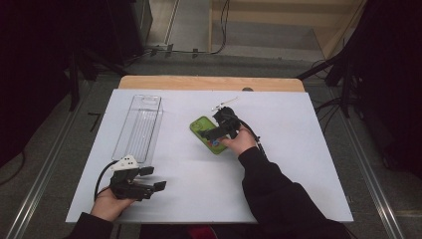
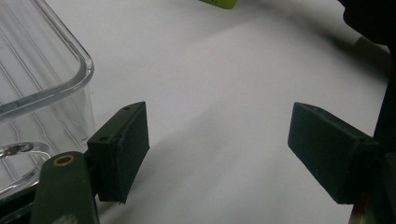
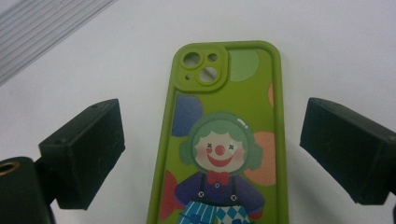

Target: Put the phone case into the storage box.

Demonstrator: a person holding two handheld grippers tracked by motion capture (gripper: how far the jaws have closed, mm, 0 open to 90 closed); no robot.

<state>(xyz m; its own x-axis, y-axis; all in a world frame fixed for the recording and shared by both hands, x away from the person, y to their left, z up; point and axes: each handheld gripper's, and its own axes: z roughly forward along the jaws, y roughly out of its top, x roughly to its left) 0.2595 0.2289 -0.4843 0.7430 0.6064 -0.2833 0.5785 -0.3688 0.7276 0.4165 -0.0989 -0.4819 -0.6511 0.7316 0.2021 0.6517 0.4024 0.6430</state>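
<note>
A green phone case (image 1: 203, 127) printed with a clown lies face down near the middle of the white table. In the right gripper view the case (image 3: 219, 140) lies between the two jaws, camera cutout pointing away. My right gripper (image 1: 213, 134) hovers just over it, open (image 3: 212, 130), and neither pad touches the case. My left gripper (image 1: 155, 178) rests near the front left of the table, open (image 2: 217, 135), with bare table between its jaws. A clear plastic tray (image 1: 137, 127) stands just beyond it, one corner (image 2: 46, 70) beside the left jaw.
A small white stick-like item (image 1: 224, 103) lies behind the case. The white board (image 1: 298, 149) covers a wooden table (image 1: 209, 82). The right sleeve (image 1: 278, 189) crosses the front right. Cables and dark stands surround the table on the floor.
</note>
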